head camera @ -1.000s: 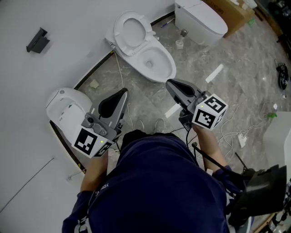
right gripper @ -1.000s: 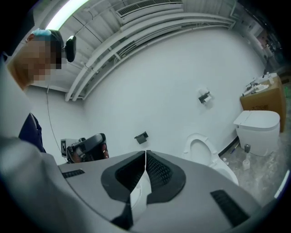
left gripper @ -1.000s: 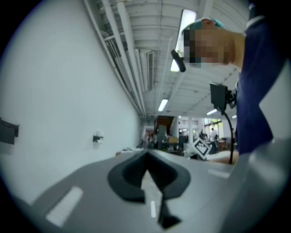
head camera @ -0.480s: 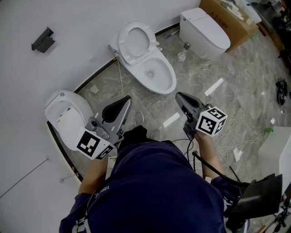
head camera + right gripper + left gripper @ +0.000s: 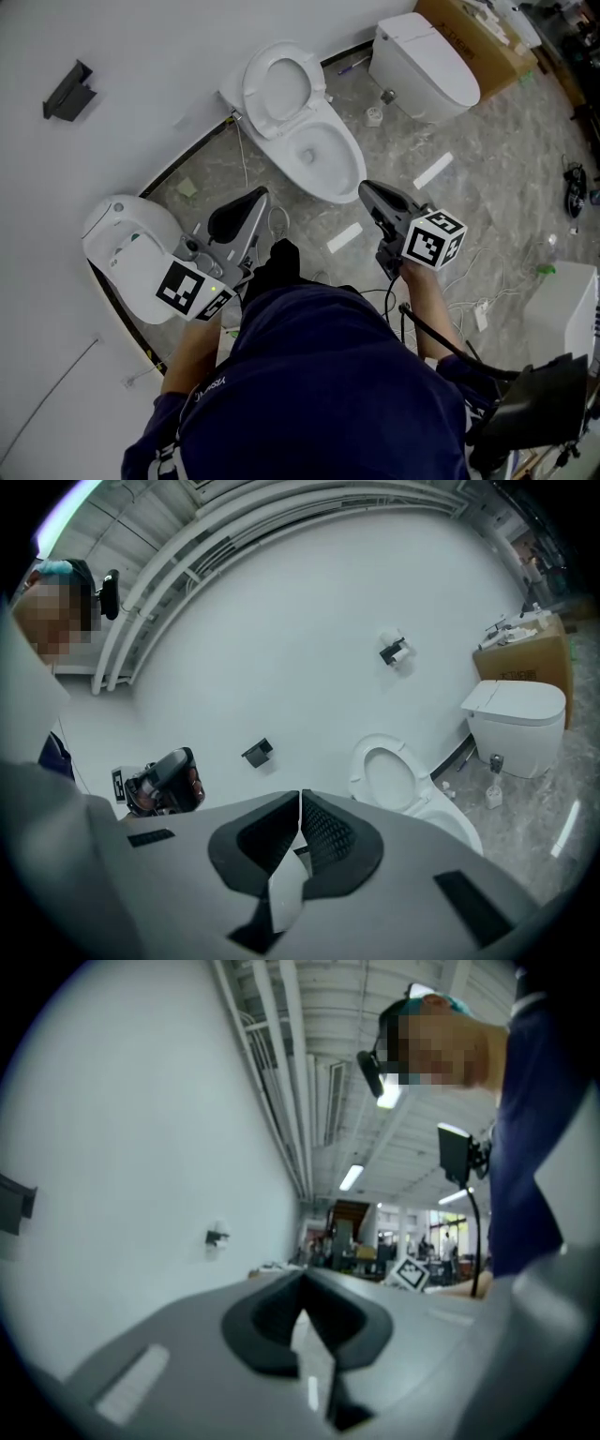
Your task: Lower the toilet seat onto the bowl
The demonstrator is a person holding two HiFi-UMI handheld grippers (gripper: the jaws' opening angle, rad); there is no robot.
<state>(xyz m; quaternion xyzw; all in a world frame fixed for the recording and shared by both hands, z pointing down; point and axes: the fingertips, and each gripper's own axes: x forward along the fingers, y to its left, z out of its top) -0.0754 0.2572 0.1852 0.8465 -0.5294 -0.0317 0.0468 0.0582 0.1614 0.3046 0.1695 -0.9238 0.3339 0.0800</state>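
You are holding both grippers out in front of you above the floor point(image 5: 497, 159), short of the toilet point(image 5: 305, 127) that is standing against the wall point(image 5: 141, 56). Your left gripper point(image 5: 255, 195) is pointing up along the wall with its jaws pressed together and nothing between them, as the left gripper view point(image 5: 302, 1281) is showing. Your right gripper point(image 5: 365, 188) is closed and empty too, its tips meeting in the right gripper view point(image 5: 300, 797) and aiming toward the toilet. The seat point(image 5: 279, 89) is standing raised, leaning back toward the wall, well apart from both grippers; it is showing as a white ring in the right gripper view point(image 5: 386, 778). The bowl point(image 5: 328, 155) is lying open below it. A second toilet point(image 5: 427, 61) is sitting to the right, lid down, beside a cardboard box point(image 5: 478, 33). A third toilet point(image 5: 127, 248) is sitting near your left gripper. White strips point(image 5: 433, 172) are lying on the floor near the right gripper.
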